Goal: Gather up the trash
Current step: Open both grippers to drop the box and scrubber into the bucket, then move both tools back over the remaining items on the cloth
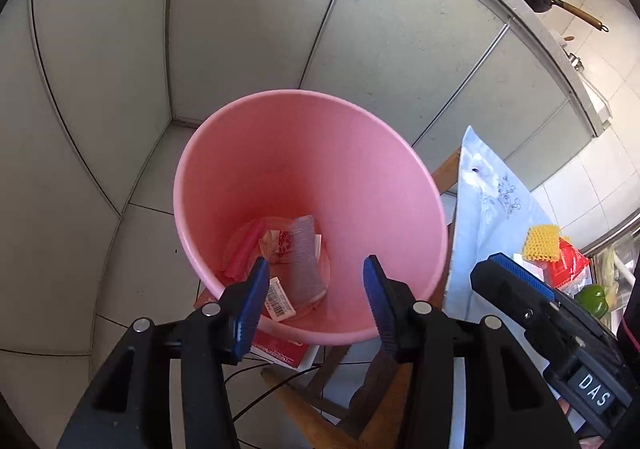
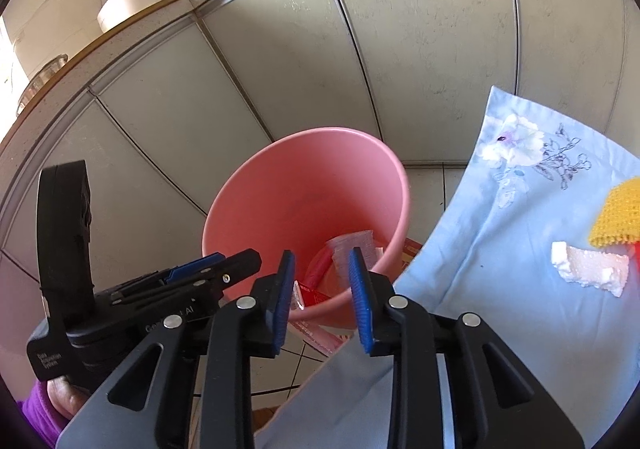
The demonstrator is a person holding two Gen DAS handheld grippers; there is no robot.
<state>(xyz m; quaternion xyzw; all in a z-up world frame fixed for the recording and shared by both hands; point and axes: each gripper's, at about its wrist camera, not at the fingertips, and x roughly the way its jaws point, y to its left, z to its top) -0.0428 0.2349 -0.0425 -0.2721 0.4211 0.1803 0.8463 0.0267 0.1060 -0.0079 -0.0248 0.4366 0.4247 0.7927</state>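
Pale grey cabinet doors fill the background of both views, with tiled floor below them. Next in size is the light-blue flowered cloth covering a table, and beside its edge stands the pink bin, mouth open and seen from above. At the bin's bottom lie a crushed clear plastic cup, a red wrapper and a barcoded label, so some trash is already collected.

On the cloth, well apart from the bin, remain a yellow mesh pad and a torn white foam scrap; a red packet and a green pepper sit further along in the left wrist view.

The left gripper hangs over the bin's near rim, jaws wide and empty. The right gripper hovers just beside the bin's rim at the cloth's edge, its jaws parted to a moderate gap with nothing between the pads.

Judging by this, a drop into the bin looks just finished, and the step in hand is the turn back for another piece. The next move probably calls for carrying the right gripper across to the foam scrap, opening wider, and pinching it flat against the cloth without dragging the fabric.
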